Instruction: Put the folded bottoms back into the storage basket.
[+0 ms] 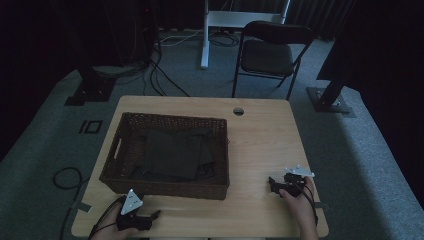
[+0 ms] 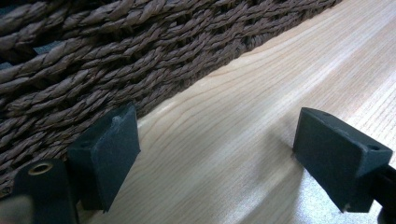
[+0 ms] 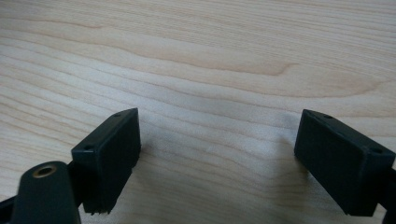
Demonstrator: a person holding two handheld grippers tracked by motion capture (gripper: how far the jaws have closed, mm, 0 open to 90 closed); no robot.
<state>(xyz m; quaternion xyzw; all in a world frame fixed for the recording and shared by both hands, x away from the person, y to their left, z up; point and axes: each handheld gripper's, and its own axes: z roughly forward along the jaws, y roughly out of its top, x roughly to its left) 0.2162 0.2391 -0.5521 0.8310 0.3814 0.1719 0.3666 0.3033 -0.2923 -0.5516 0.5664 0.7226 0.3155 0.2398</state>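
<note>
I am looking down on a light wooden table (image 1: 260,145) in a dim room. A dark brown woven basket (image 1: 167,187) sits on the left half of the tabletop, left of the frame's centre, with dark folded cloth (image 1: 175,152) lying flat inside it.

My left gripper (image 1: 150,218) rests at the lower left of the high view, just below the basket's near wall, held in a hand (image 1: 112,232) at the bottom edge. In the left gripper view its two black jaws stand wide apart with nothing between them; the basket's braided wall (image 2: 107,60) fills the upper left, just beside the left-hand jaw, and bare wood runs across the rest.

My right gripper (image 1: 274,184) sits at the lower right of the high view, well apart from the basket, with a hand (image 1: 300,200) behind it. In the right gripper view (image 3: 217,140) its jaws are also spread wide over bare wood grain, holding nothing.
</note>
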